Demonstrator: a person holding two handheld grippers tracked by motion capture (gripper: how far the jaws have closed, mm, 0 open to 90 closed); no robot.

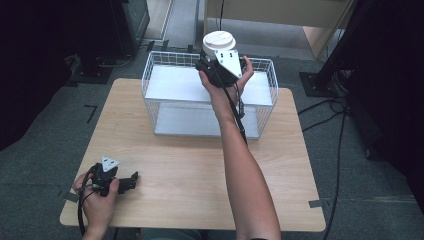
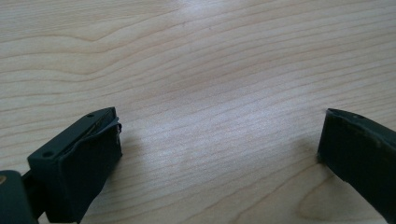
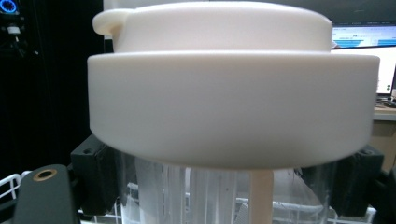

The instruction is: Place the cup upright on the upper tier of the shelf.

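The right gripper (image 1: 216, 56) pinches an upright lidded cup (image 3: 233, 93) just under its lid, over the basket's (image 1: 150, 75) 12 o'clock rim, probably to lower it in; the left gripper (image 1: 131, 180) rests spread at the table's (image 1: 190, 170) 7 o'clock.

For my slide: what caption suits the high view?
Right tool holds a white-lidded cup above the wire basket.

Light wooden counter (image 1: 200, 175) with rounded corners, grain running side to side. At 12 o'clock, against the far edge, a white wire basket (image 1: 150, 82) stands directly on it. At 8 o'clock — near the front-left corner — the left gripper (image 1: 131, 181) rests on the wood, jaws apart over bare surface.
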